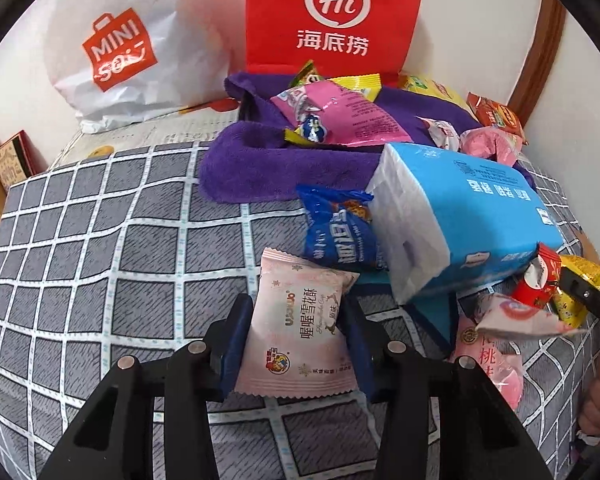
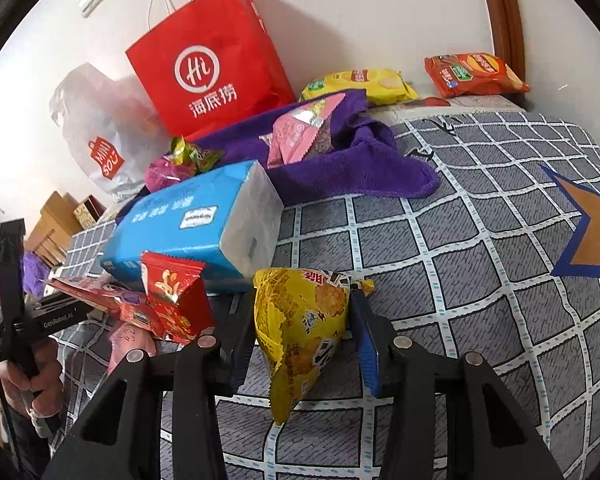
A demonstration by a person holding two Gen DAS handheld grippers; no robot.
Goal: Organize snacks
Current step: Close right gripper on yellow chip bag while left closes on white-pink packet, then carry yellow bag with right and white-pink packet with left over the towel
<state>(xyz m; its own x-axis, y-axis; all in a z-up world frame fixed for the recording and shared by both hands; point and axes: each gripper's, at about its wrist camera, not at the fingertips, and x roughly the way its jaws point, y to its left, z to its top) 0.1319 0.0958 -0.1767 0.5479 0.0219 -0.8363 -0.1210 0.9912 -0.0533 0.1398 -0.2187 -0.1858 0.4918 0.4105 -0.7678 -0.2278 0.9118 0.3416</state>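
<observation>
My left gripper (image 1: pixel 298 312) is shut on a pale pink snack packet (image 1: pixel 300 332) and holds it over the checked bed cover. My right gripper (image 2: pixel 302 308) is shut on a yellow snack packet (image 2: pixel 304 328). A blue tissue pack (image 1: pixel 460 220) (image 2: pixel 196 224) lies between the two views. Beside it are a blue snack bag (image 1: pixel 340 228), a red packet (image 2: pixel 176 300) (image 1: pixel 540 280) and pink packets (image 1: pixel 496 356). More snacks (image 1: pixel 340 116) lie on a purple towel (image 1: pixel 268 164) (image 2: pixel 352 160).
A red paper bag (image 1: pixel 332 12) (image 2: pixel 208 64) and a white Miniso bag (image 1: pixel 120 52) (image 2: pixel 100 128) stand against the wall. A yellow chip bag (image 2: pixel 360 84) and an orange chip bag (image 2: pixel 472 74) lie at the bed's far edge. Cardboard boxes (image 2: pixel 60 220) sit left.
</observation>
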